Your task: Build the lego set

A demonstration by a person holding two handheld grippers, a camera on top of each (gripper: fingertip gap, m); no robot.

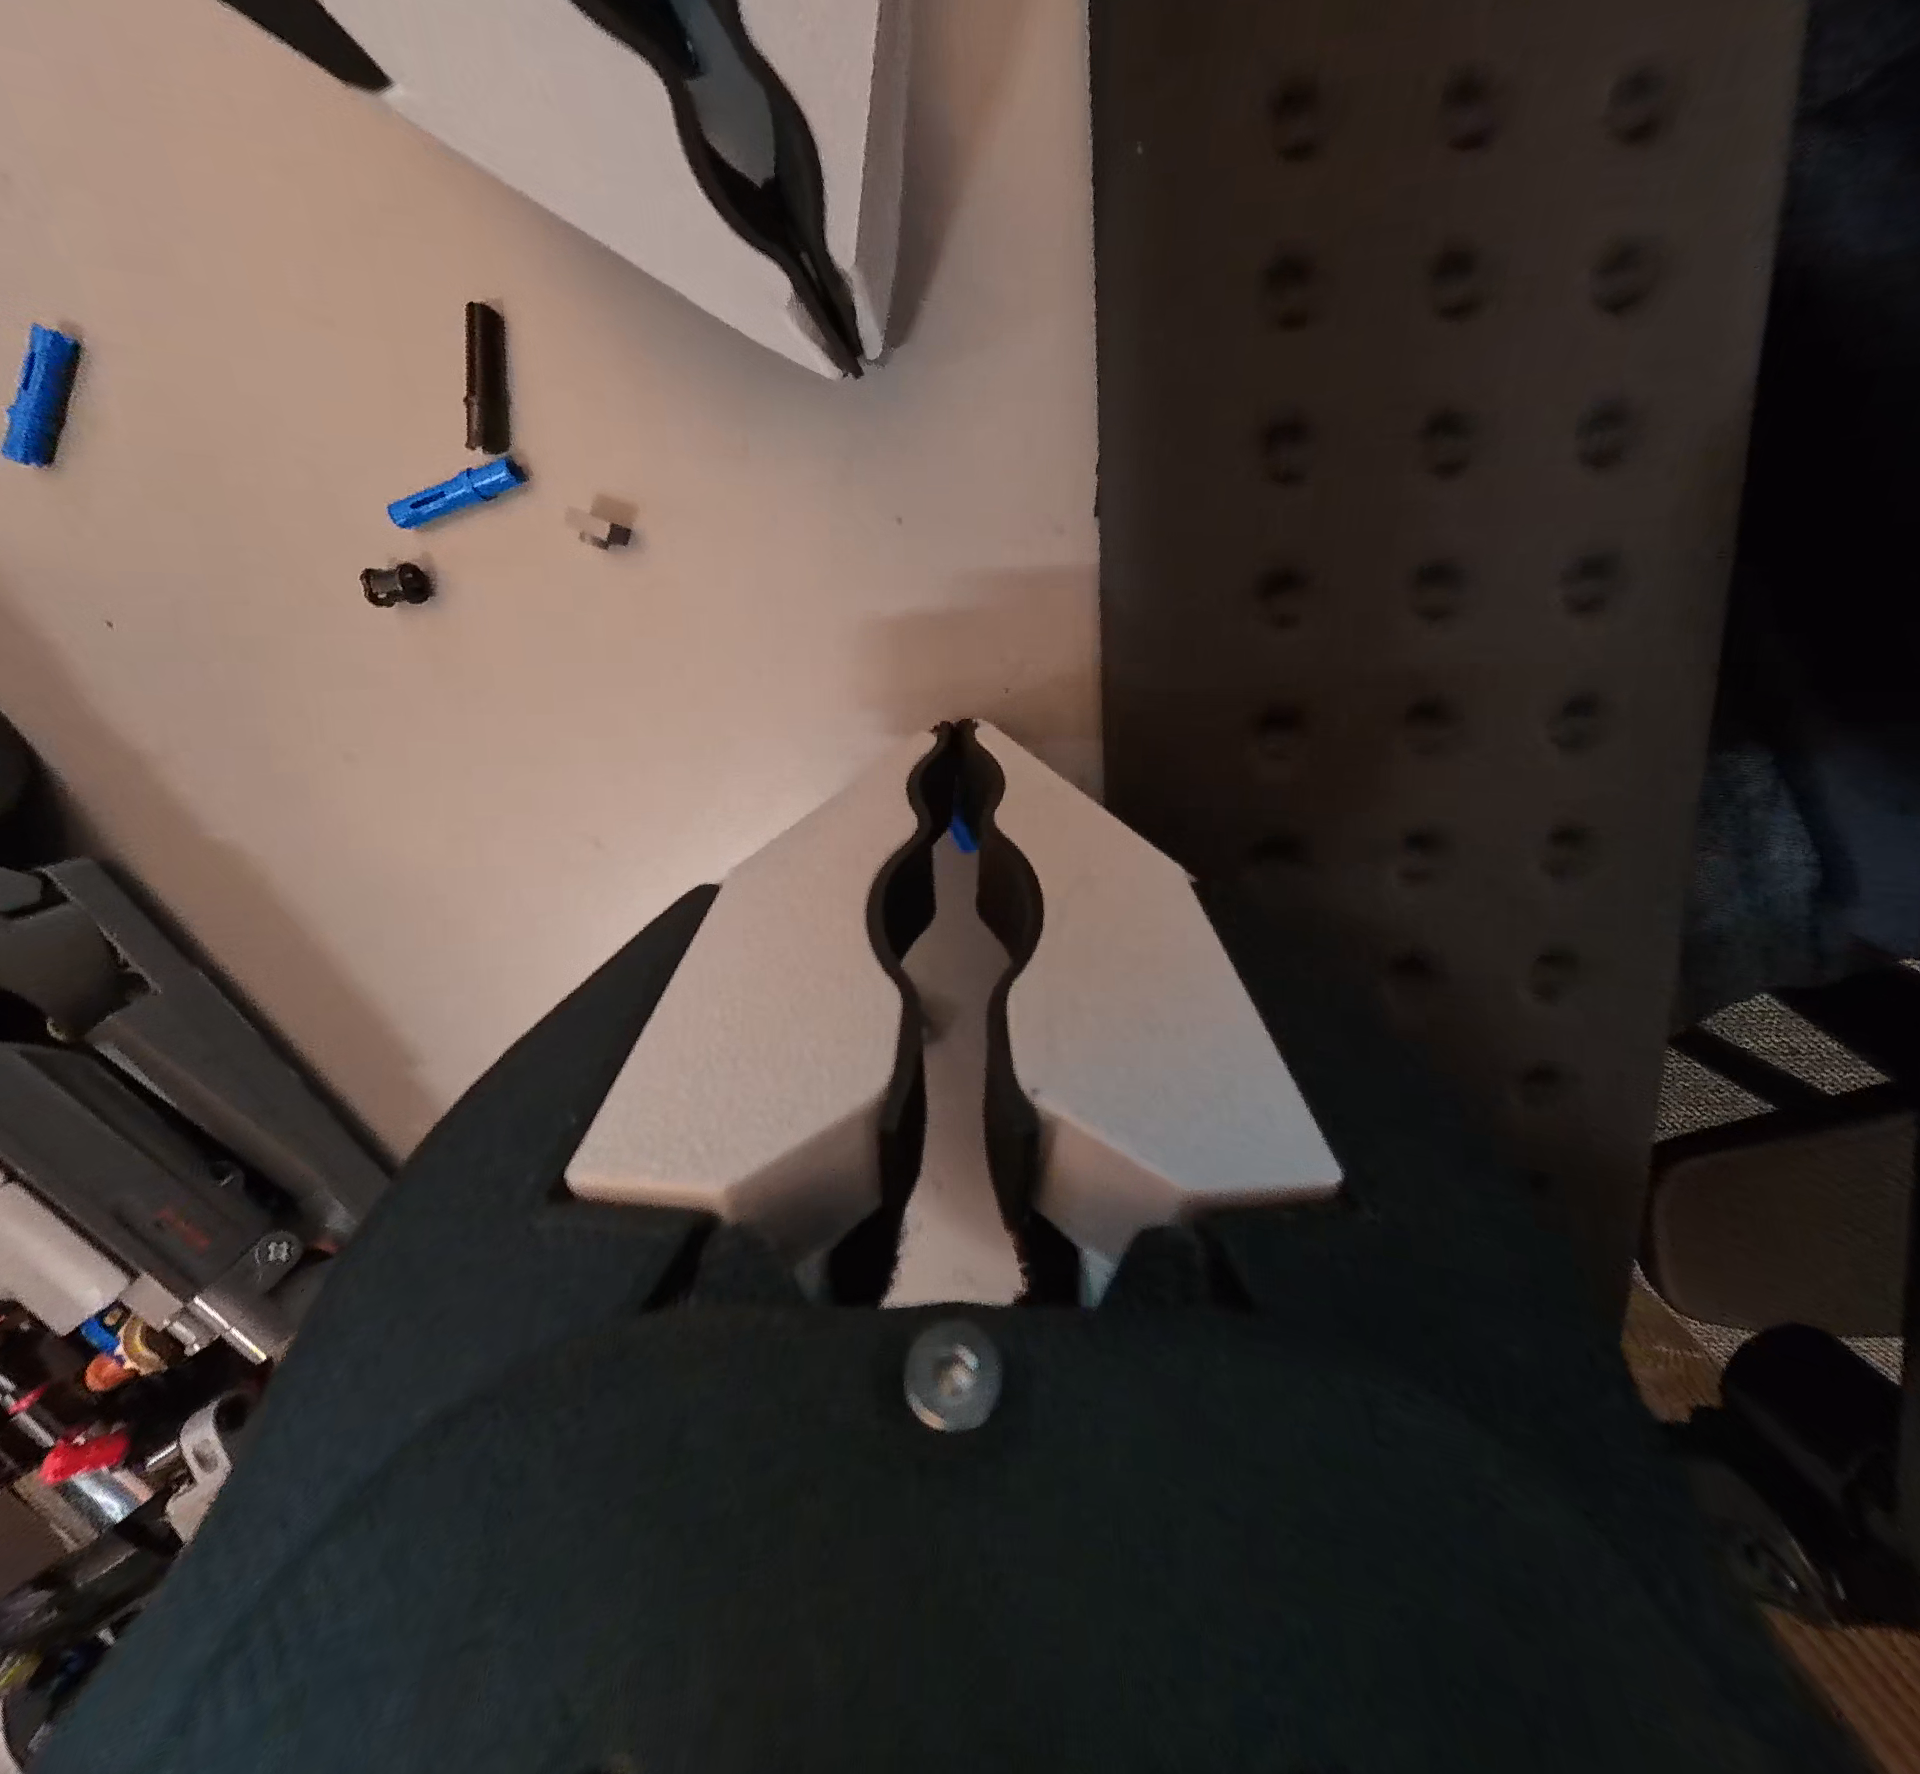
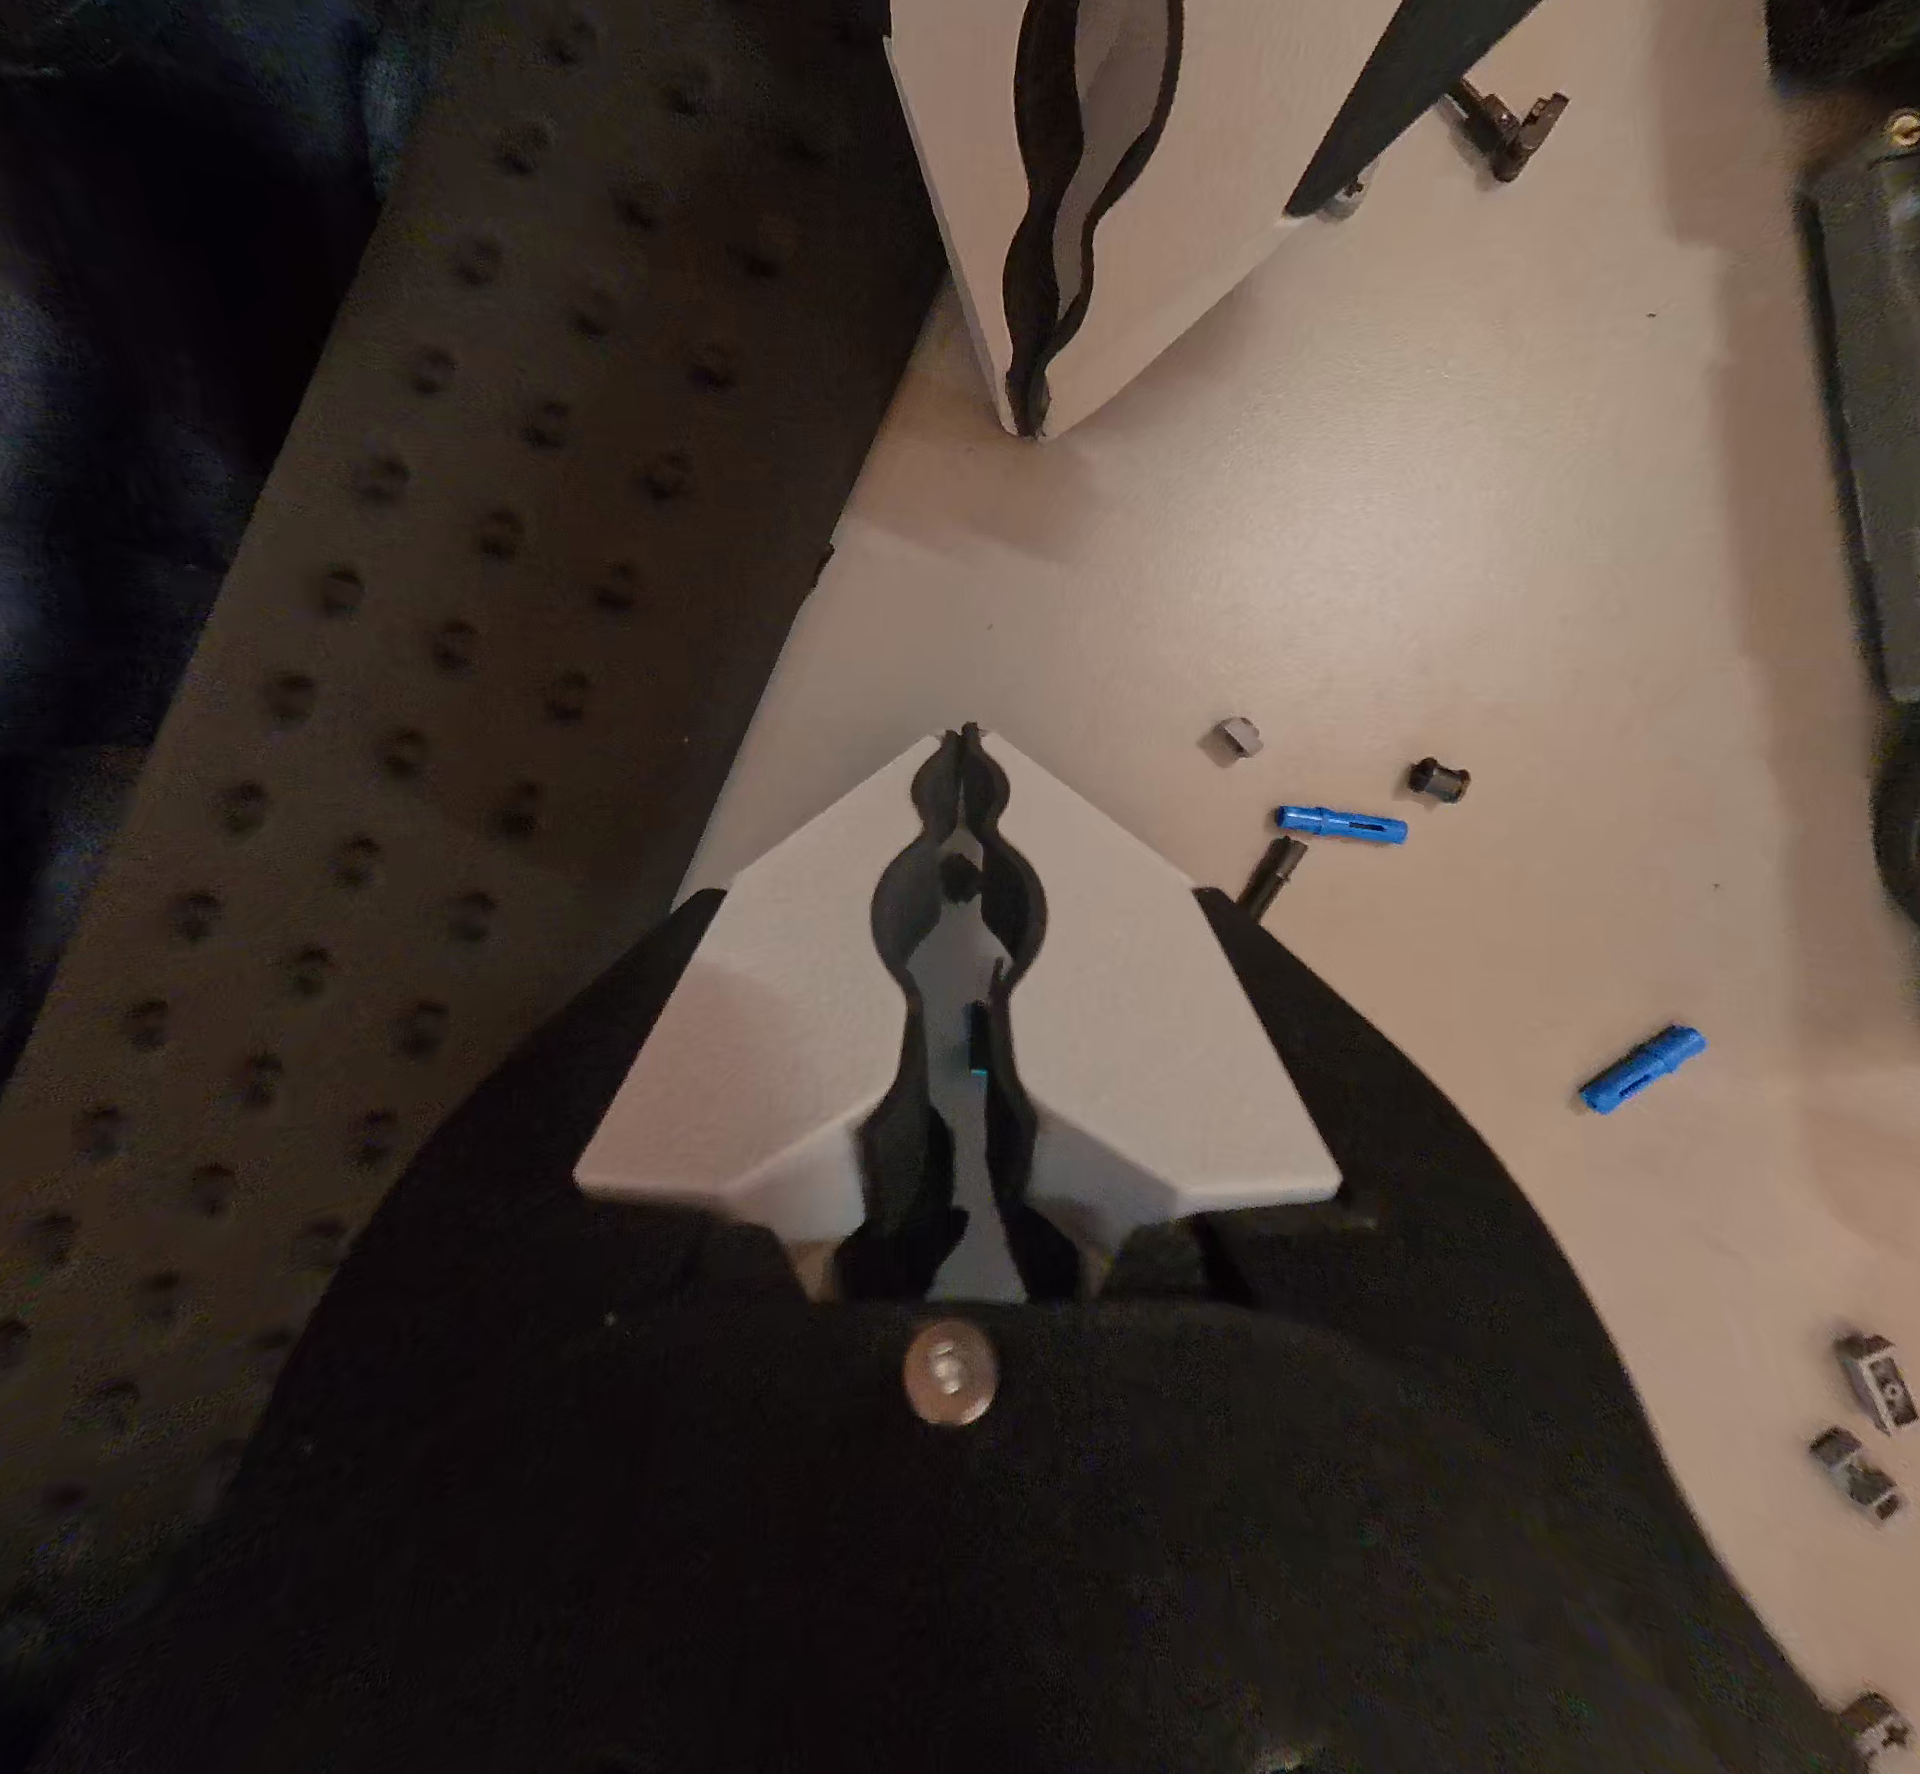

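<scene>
Near the edge of the table [image 1: 727, 581] where it meets the dark studded board [image 1: 1434, 498], we are holding both claws tip to tip: our left claw [image 1: 958, 737] is clenched on a small blue pin [image 1: 962, 834], and our right claw [image 2: 961, 737] is clenched on a small black piece [image 2: 956, 877], with something dark and teal-tinted deeper between its fingers that we cannot identify. We are judging that either piece could slip or twist, since so little of each is showing. Out from the edge, loose parts are lying near each other: two blue pins [image 2: 1340, 825] [image 2: 1642, 1070], a black pin [image 1: 483, 374], a black bushing [image 1: 395, 584] and a small grey block [image 1: 601, 524]. Nothing is standing between the claws.
</scene>
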